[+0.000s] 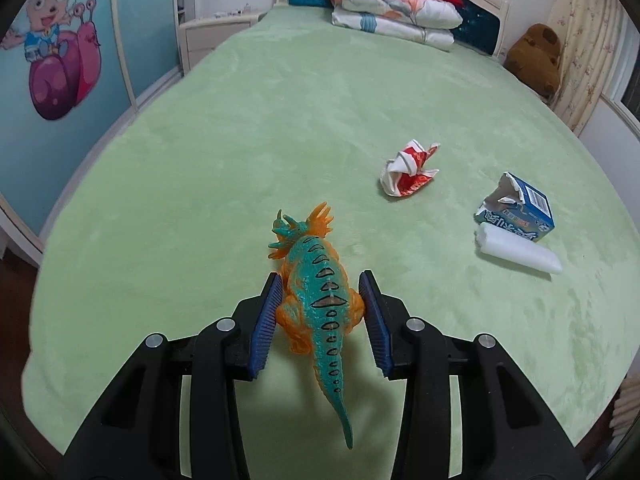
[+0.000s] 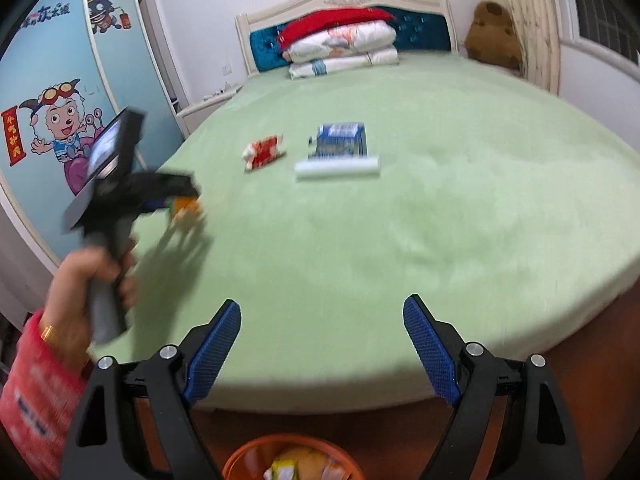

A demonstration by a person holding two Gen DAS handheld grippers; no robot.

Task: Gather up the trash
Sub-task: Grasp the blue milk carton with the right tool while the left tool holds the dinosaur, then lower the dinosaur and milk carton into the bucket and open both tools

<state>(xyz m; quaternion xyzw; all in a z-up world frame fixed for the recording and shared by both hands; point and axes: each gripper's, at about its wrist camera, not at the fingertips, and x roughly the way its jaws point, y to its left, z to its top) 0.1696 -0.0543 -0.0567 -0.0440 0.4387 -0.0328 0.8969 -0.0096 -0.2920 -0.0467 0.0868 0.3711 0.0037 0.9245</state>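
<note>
- The left gripper (image 1: 322,312) is closed on a teal-and-orange plastic dinosaur toy (image 1: 318,284) at 6 o'clock on the green plush bedspread (image 1: 240,140) — both pads (image 1: 266,320) press its flanks.
- The crumpled red-and-white paper wrapper (image 1: 408,170), at 2 o'clock, is judged light and crushable; it is best pinched across its bulk.
- The torn blue cardboard box (image 1: 520,208) and white foam roll (image 1: 516,252) lie touching at 3 o'clock.
- The right gripper (image 2: 322,354) stands wide apart, empty — above the orange basket (image 2: 240,460).

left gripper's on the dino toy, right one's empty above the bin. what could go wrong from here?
1. The left gripper is shut on the toy dinosaur, which looks like a toy rather than trash; it may get binned.
2. The pads pinch only its rounded body, tail hanging free, so it could twist or slip.
3. The crumpled red wrapper, torn blue box and white roll lie uncollected; right gripper is open.
</note>
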